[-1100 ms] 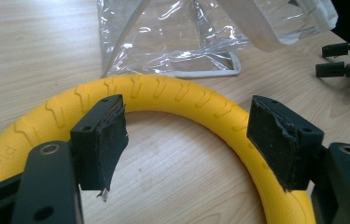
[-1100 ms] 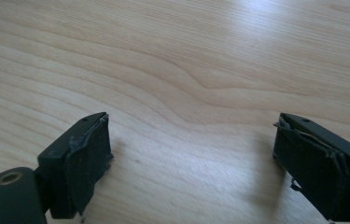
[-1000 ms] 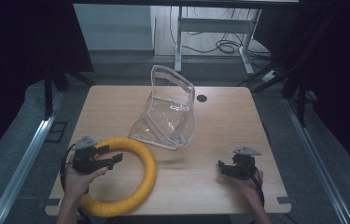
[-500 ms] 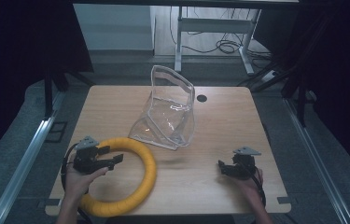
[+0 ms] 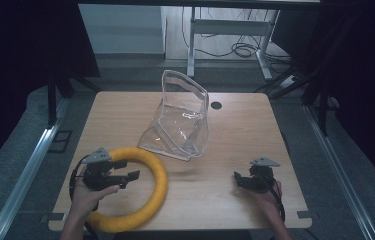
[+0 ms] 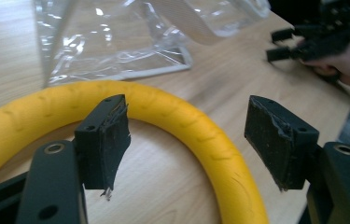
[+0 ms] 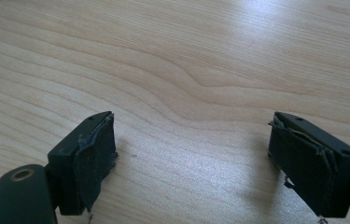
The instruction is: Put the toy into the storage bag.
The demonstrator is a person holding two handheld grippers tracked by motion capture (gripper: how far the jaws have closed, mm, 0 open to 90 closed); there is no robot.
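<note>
Yellow foam-like ring (image 5: 142,185) lies flat at the lower left of the high view, on the wooden table (image 5: 255,125), with a clear plastic pouch (image 5: 180,120) standing just beyond it at centre frame. Left gripper (image 5: 127,176) hovers over the ring's upper arc; its jaws have just been closing but stand apart, and in the left gripper view the ring's tube (image 6: 172,112) curves between and below the two pads (image 6: 109,135), which do not yet press on it, so nothing is gripped. Right gripper (image 5: 239,179) rests at the lower right of the high view, well apart from ring and pouch; the right gripper view shows its jaws wide with bare tabletop (image 7: 200,70) between them. Likely step: closing on the ring in order to lift it. Risks, as judged from this pose: the pads sit above the tube rather than astride it, so a closure at this height could pinch air or clip the tube's upper surface and let it squirm out; a one-sided grip on a large ring may let it swing and knock the light, free-standing pouch; worn, ragged pad facings could reduce friction.
</note>
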